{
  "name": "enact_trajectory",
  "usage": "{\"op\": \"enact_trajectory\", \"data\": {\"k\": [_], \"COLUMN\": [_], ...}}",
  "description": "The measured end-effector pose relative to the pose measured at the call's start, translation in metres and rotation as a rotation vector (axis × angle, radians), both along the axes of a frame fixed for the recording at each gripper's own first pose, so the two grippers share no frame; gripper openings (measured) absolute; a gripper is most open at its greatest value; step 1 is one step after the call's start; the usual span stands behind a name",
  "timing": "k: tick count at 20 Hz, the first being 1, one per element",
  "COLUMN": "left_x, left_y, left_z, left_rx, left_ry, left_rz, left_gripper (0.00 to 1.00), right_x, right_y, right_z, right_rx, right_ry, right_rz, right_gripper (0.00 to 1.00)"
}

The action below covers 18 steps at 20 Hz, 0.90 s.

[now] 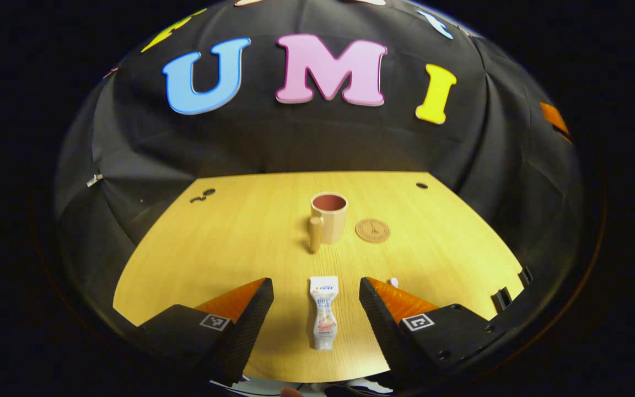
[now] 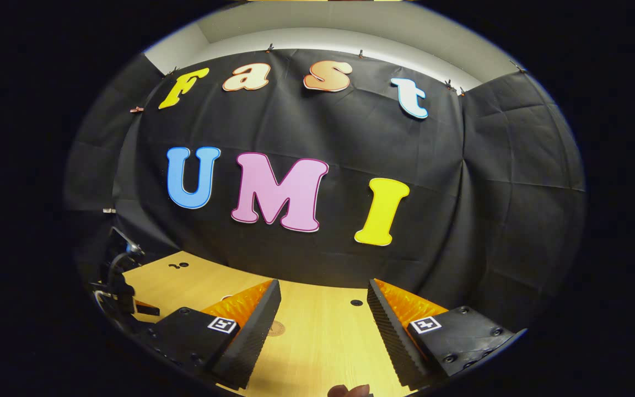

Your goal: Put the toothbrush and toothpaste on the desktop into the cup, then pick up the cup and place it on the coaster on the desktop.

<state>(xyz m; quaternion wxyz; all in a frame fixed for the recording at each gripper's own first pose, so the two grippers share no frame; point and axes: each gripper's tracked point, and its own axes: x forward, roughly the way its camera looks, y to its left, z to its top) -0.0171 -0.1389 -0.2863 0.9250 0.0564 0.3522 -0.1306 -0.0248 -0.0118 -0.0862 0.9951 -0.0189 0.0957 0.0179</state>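
Toothpaste (image 1: 324,320): lies flat on desk between the wide-apart jaws of left gripper (image 1: 316,300), touching neither.
Right gripper (image 2: 323,317): jaws apart, holding nothing.
Cup (image 1: 329,217): farther, beside coaster (image 1: 372,230).

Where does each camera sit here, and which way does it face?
Left gripper view: rides the left gripper, looking down over the desk at the toothpaste between its open jaws, with the cup and coaster beyond.
Right gripper view: rides the right gripper, held higher, facing the wall; its jaws are open, and a fingertip shows at the bottom edge.
Shared: desk, coaster.
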Motion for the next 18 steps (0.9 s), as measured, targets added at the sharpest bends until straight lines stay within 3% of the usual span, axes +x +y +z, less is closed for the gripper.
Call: {"op": "enact_trajectory", "data": {"k": [8, 11, 15, 18], "left_x": [0.005, 0.009, 0.007, 0.001], "left_y": [-0.019, -0.015, -0.011, -0.018], "left_z": [-0.088, -0.107, -0.127, -0.138], "left_rx": [0.046, 0.091, 0.144, 0.112], "left_ry": [0.253, 0.297, 0.376, 0.429], "left_rz": [0.026, 0.040, 0.050, 0.077], "left_gripper": [0.94, 0.89, 0.89, 0.82], "right_x": [0.015, 0.025, 0.034, 0.037], "right_y": [-0.038, -0.047, -0.053, -0.050], "right_z": [-0.024, -0.034, -0.050, -0.059], "right_rx": [-0.008, -0.003, 0.018, 0.038], "right_ry": [0.047, 0.060, 0.084, 0.100], "right_rz": [-0.050, -0.052, -0.051, -0.041], "right_gripper": [0.97, 0.97, 0.97, 0.97]}}
